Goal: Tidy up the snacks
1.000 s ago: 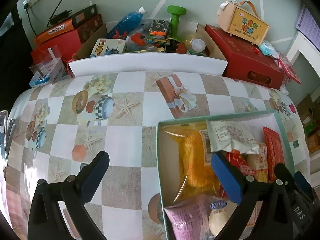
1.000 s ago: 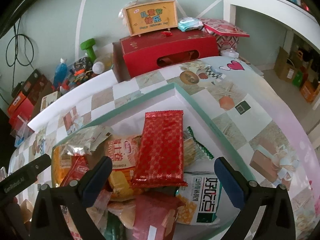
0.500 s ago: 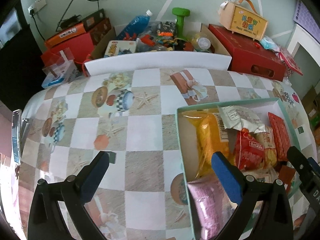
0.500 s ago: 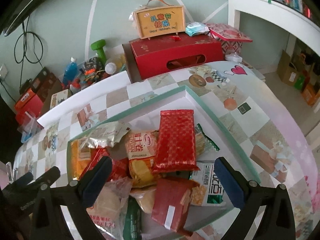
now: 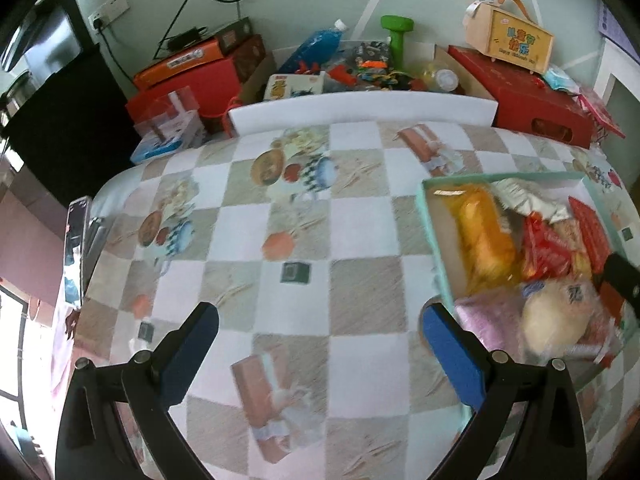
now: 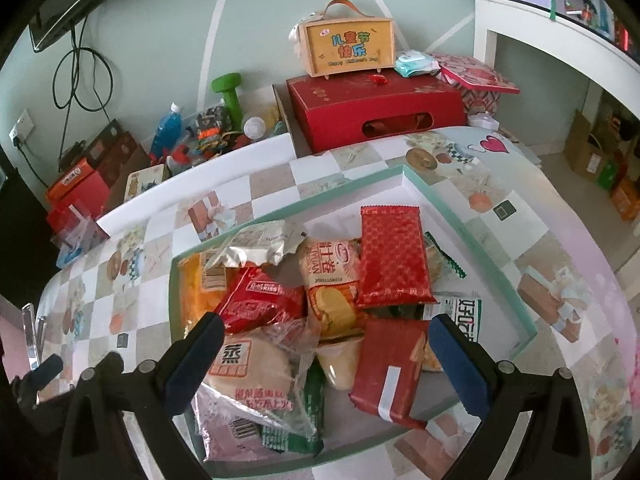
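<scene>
**Snacks piled in box, both grippers empty**

Tablecloth (image 5: 360, 236), checkered with printed motifs, covers the table. Left gripper (image 5: 318, 344) hangs over bare cloth left of the box, jaws spread wide, nothing between them; view is blurred. In the right wrist view its tip shows at the near left edge.

Box (image 6: 480, 240), shallow, teal-rimmed, sits right of centre on the cloth. Contents, left to right in the right wrist view: orange packet (image 6: 196, 292) against the left wall; silver wrapper (image 6: 256, 246) lying over its far end; red packet (image 6: 260, 304); clear-wrapped bun (image 6: 248, 368) at near left; yellow roll packet (image 6: 332, 280) mid-box; red patterned packet (image 6: 392, 256) on top of the pile; dark red packet (image 6: 388, 368) near; white packet (image 6: 460, 316) at right. Right gripper (image 6: 326, 364) hangs above the near part of the pile, jaws spread wide, gripping nothing.

Far side: green dumbbell (image 6: 230, 92), red gift box (image 6: 376, 108), yellow carry case (image 6: 348, 48) on top of it.
</scene>
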`<action>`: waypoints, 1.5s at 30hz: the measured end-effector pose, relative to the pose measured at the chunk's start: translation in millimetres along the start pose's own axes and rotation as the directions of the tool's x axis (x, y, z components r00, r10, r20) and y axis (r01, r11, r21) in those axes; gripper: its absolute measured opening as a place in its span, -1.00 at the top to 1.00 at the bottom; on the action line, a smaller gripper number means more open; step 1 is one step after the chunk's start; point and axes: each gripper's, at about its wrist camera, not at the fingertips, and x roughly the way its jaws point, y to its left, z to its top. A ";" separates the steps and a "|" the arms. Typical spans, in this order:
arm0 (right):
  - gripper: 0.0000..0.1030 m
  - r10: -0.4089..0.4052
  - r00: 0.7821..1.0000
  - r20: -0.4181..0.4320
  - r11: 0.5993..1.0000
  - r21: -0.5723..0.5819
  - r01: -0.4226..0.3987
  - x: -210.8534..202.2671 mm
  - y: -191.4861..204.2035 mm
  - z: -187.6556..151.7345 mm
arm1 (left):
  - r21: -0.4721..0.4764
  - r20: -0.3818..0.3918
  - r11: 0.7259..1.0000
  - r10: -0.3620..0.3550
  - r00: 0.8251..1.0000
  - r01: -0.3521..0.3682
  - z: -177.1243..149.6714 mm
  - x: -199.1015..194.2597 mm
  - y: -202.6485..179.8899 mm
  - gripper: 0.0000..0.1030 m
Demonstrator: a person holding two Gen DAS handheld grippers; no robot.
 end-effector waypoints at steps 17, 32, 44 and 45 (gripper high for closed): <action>-1.00 -0.012 1.000 0.004 0.991 -0.135 0.012 -19.9 42.8 -31.5 | -0.054 -0.027 0.998 0.039 0.999 -0.040 -43.2 -10.5 39.2 -0.97; -1.00 -0.006 1.000 -0.008 0.979 -0.205 0.004 -28.9 66.5 -65.2 | -0.077 -0.093 0.997 0.015 0.996 -0.022 -66.1 -8.9 60.3 -0.97; -1.00 0.007 1.000 -0.030 0.983 -0.181 -0.012 -34.2 52.6 -88.7 | -0.079 -0.112 0.997 0.017 0.994 -0.026 -89.0 -12.1 62.6 -0.97; -1.00 0.007 1.000 -0.030 0.984 -0.179 -0.013 -35.1 52.0 -90.3 | -0.080 -0.113 0.996 0.019 0.993 -0.028 -90.6 -12.5 62.6 -0.97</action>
